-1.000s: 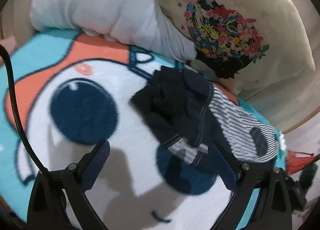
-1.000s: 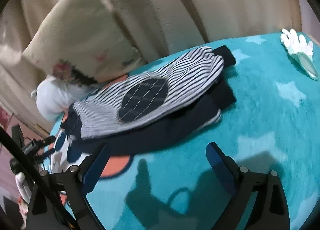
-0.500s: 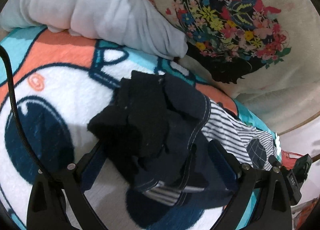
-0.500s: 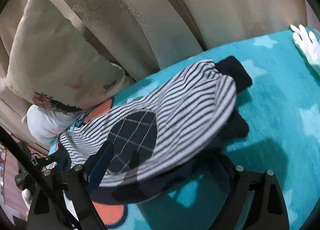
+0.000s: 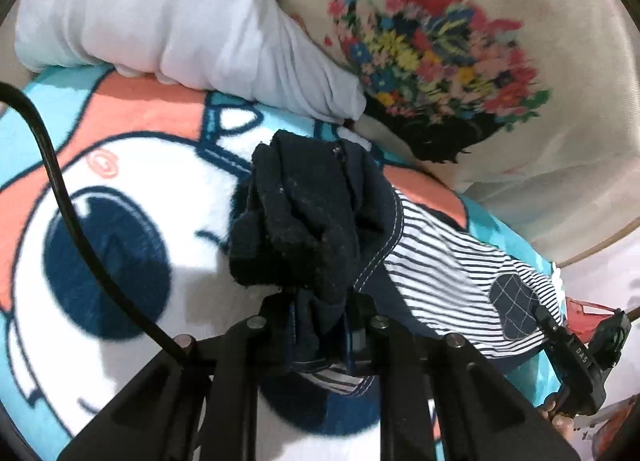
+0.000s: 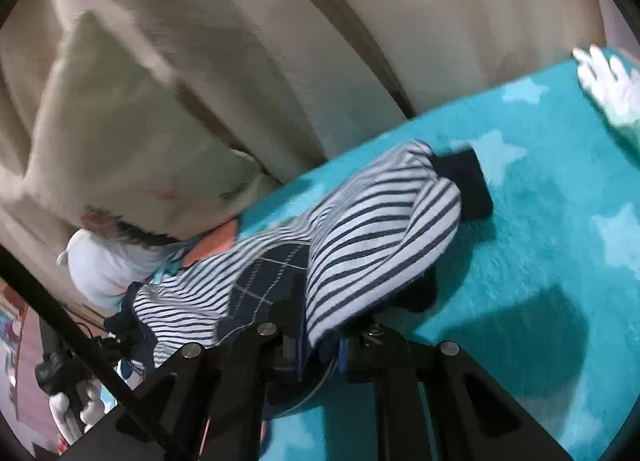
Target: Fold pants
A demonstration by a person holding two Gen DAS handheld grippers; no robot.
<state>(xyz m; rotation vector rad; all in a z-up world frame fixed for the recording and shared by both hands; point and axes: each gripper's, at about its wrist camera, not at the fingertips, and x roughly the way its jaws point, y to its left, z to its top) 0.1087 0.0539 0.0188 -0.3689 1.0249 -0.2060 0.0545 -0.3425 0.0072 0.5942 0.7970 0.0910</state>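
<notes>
The pants (image 5: pixel 448 273) are striped white and navy with a checked navy patch, and lie folded on a teal cartoon blanket (image 5: pixel 132 189). Their dark navy waistband end (image 5: pixel 304 221) bunches up right in front of my left gripper (image 5: pixel 320 325), whose jaws are closing with that fabric pinched between them. In the right wrist view the striped leg (image 6: pixel 380 229) with its navy cuff (image 6: pixel 468 185) humps up over my right gripper (image 6: pixel 320 349), whose jaws are closing on the cloth edge.
A white pillow (image 5: pixel 160 21) and a floral cushion (image 5: pixel 440 41) lean against the beige backrest just behind the pants. A white glove (image 6: pixel 608 81) lies at the blanket's far right. Starred teal blanket (image 6: pixel 540 261) spreads right of the pants.
Both grippers moved forward onto the pants and went from wide open to pinched on the fabric. The cloth now bunches up at each gripper.
</notes>
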